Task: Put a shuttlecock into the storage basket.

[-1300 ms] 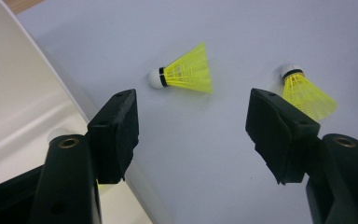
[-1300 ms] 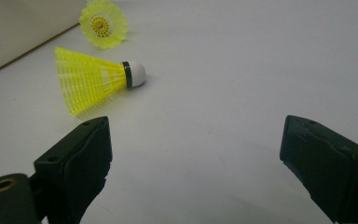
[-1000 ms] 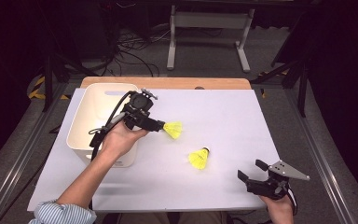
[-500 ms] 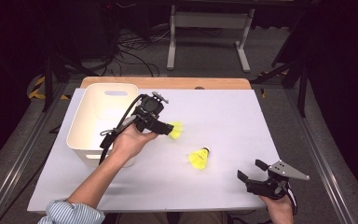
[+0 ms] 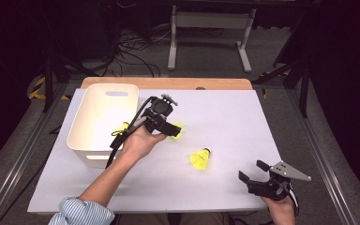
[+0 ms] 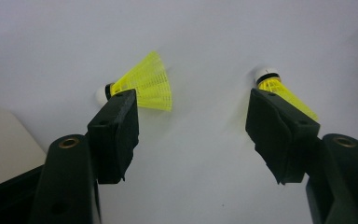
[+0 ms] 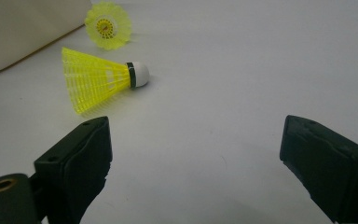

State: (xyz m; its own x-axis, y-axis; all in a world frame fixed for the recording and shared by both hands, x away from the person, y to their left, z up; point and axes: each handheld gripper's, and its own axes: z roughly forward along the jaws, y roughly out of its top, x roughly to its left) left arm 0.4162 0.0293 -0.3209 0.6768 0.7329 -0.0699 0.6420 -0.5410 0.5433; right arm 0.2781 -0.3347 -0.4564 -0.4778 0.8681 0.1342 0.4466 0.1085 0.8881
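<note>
Frankly, I can read no brand, label or writing on anything; the only marks are a thin black band around each white cork head.

I count three yellow plastic-mesh shuttlecocks. One lies on its side mid-bench [image 5: 199, 159], right of centre and nearer to me, its head pointing to the far right. A second [image 5: 177, 130] lies on the bench at the tips of my left tongs [image 5: 171, 129]. A third [image 5: 122, 127] shows as a yellow patch behind my left hand, close to the right wall of the bin; I cannot tell whether it touches that wall.

One white rectangular plastic bin [image 5: 91, 123] with a slot handle stands on the left of the white bench [image 5: 225, 112], far of my forearm.

I hold two black tongs. The left tongs stand apart with nothing clamped: in the left gripper view, bare bench lies between the pads, with one shuttlecock [image 6: 142, 87] beyond the left pad and another [image 6: 279, 89] beyond the right. My right tongs [image 5: 253, 172], at the near right corner of the bench, also stand wide apart and hold nothing; in the right gripper view, the side-lying shuttlecock [image 7: 100, 78] lies beyond them, well apart.
</note>
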